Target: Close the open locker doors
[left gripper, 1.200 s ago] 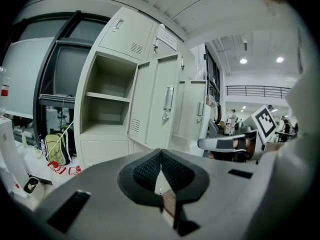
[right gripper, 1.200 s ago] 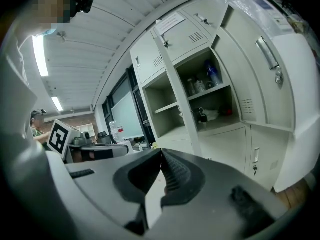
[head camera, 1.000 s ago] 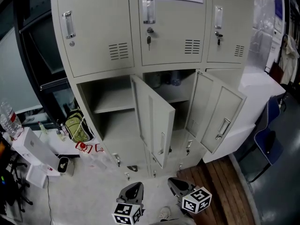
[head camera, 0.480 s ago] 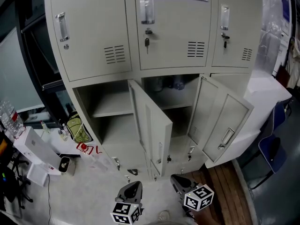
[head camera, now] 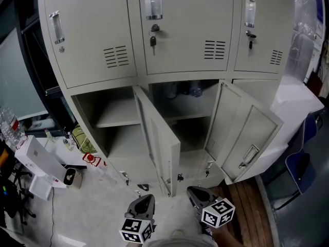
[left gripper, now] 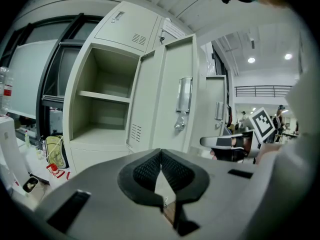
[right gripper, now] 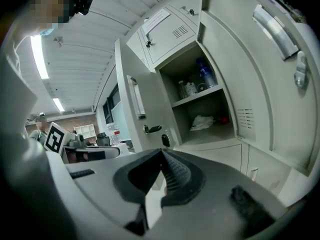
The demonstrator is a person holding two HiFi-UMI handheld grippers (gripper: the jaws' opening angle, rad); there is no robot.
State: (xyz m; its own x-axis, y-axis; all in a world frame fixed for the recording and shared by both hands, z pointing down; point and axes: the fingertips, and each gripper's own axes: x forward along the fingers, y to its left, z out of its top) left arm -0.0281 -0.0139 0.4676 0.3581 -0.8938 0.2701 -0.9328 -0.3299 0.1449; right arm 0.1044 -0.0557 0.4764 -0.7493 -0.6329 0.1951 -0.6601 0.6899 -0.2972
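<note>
The grey locker bank (head camera: 92, 40) has its top row closed. Below it two doors stand open. The left compartment's door (head camera: 159, 140) juts out toward me, its handle face seen in the left gripper view (left gripper: 172, 94). The middle compartment's door (head camera: 247, 133) swings out to the right, and bottles (right gripper: 202, 76) and a white cloth sit inside that compartment. My left gripper (head camera: 141, 206) and right gripper (head camera: 198, 194) hang low in front of the lockers, apart from both doors. Both are shut with nothing between them, left (left gripper: 161, 154) and right (right gripper: 161, 153).
A white box (head camera: 43, 161), a yellow-green bag (head camera: 82, 138) and water bottles (head camera: 7, 127) sit on the floor at left. A blue chair (head camera: 300, 163) and a white wrapped unit (head camera: 298, 102) stand at right. Wooden flooring (head camera: 247, 205) lies beside my right gripper.
The head view has drawn a little closer, so the lockers look larger and sit further left. Both doors stand at the same angle. The grippers stay low and shut.
</note>
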